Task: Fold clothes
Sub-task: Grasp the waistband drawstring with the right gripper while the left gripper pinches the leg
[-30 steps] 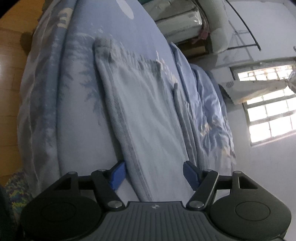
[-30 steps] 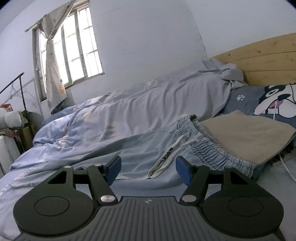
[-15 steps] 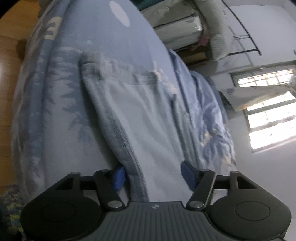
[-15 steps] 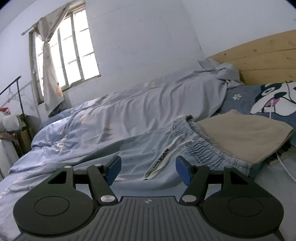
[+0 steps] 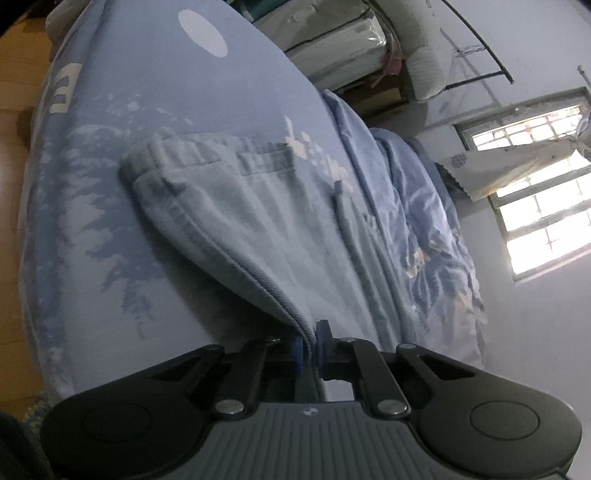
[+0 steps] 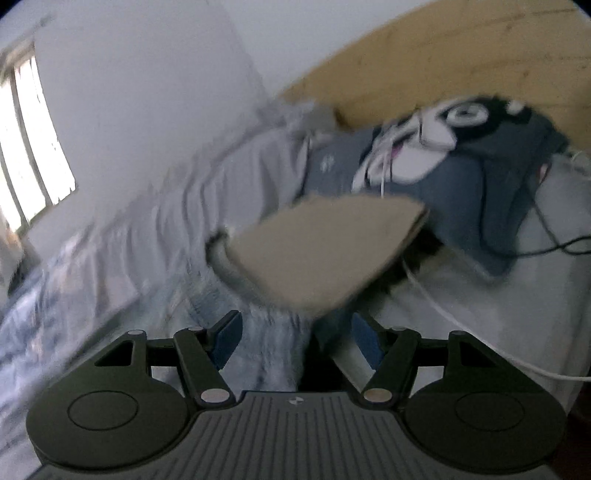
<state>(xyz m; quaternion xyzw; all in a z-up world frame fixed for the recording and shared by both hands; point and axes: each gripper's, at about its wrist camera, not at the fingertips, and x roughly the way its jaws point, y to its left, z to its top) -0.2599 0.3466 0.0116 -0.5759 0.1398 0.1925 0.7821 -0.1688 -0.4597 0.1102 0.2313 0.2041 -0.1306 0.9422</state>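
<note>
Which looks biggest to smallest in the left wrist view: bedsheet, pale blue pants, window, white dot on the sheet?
1. bedsheet
2. pale blue pants
3. window, smaller but far from the camera, so apparent size only
4. white dot

- The left black two-finger tongs with blue pads [image 5: 309, 347] have their pads pressed almost together, pinching the seamed edge of the pale blue knit trousers [image 5: 258, 221].
- The right black two-finger tongs with blue pads [image 6: 297, 341] stand spread wide, tilted, with gathered pale blue cloth lying between the pads, neither visibly gripping; this view is blurred.
</note>
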